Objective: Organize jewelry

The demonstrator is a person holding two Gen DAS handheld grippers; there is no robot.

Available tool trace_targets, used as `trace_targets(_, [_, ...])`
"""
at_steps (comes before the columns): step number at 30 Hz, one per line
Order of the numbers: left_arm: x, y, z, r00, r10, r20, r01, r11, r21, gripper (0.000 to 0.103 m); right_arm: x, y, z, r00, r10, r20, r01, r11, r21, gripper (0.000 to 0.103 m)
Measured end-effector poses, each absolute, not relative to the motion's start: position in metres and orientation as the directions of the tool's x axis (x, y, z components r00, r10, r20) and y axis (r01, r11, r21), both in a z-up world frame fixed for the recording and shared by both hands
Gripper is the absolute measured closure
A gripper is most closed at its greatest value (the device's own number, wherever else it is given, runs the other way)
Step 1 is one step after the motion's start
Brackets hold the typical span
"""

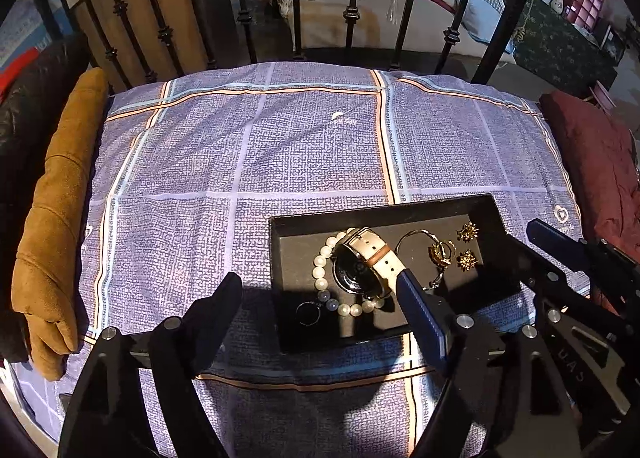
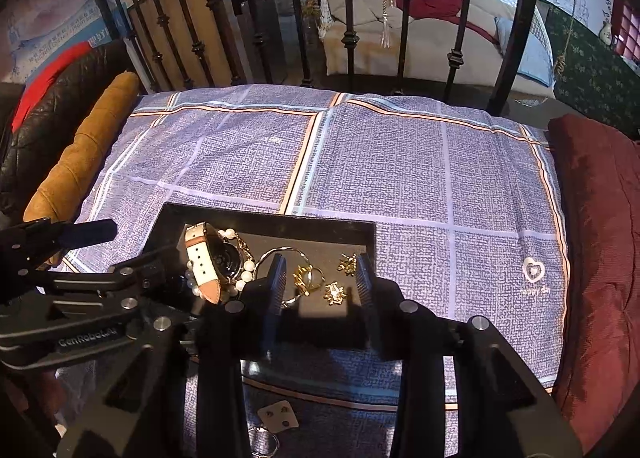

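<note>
Black tray (image 1: 496, 213) on the bed, holding the watch (image 1: 362, 262), pearl bracelet (image 1: 320, 272), bangle, rings and two gold earrings (image 2: 335, 292). The right gripper (image 2: 322, 286), fingers part open and empty, straddles the earrings and is nearest them. The left gripper (image 1: 316, 300) is wide open, empty, beside the watch, whose strap lies along the fingers. A small card (image 2: 278, 414) below is partly hidden.

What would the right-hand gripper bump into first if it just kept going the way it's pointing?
Probably the gold star earring lying in the black tray, between the right gripper fingers; the jaws stand open around nothing. Depth is hard to judge.
</note>
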State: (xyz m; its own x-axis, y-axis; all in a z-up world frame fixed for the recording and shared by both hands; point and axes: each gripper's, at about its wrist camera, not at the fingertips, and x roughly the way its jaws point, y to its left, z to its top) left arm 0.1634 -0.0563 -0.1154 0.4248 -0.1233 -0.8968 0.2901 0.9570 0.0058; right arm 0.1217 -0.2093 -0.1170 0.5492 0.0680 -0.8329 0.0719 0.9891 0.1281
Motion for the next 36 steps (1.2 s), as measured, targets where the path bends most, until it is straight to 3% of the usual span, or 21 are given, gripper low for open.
trace_targets(4, [0.151,-0.045,-0.112,0.438,-0.101,-0.893,0.282,0.959,0.030,0.017,0.108,-0.222,-0.115,0.541,0.066,-0.838,0.108,0.983,0.147,0.066])
trace_targets(19, [0.063,-0.018,-0.157,0.311,-0.080,-0.947,0.267,0.964,0.006,0.017,0.001,-0.198,-0.142,0.427,0.097,-0.899,0.157,0.971,0.180,0.066])
trace_targets(25, [0.050,-0.016,-0.173,0.307,-0.024,-0.952,0.271,0.960,0.063,0.017,-0.009,-0.156,-0.162,0.376,0.152,-0.914,0.078,0.978,0.195,0.066])
trace_targets(32, [0.051,-0.009,-0.186,0.277,-0.018,-0.961,0.249,0.967,0.054,0.016,-0.004,-0.150,-0.177,0.349,0.154,-0.924,0.106,0.974,0.202,0.066])
trace_targets(36, [0.050,-0.008,-0.188,0.275,-0.018,-0.961,0.240,0.969,0.051,0.016,-0.006,-0.148,-0.178,0.350,0.140,-0.926,0.092,0.979,0.183,0.086])
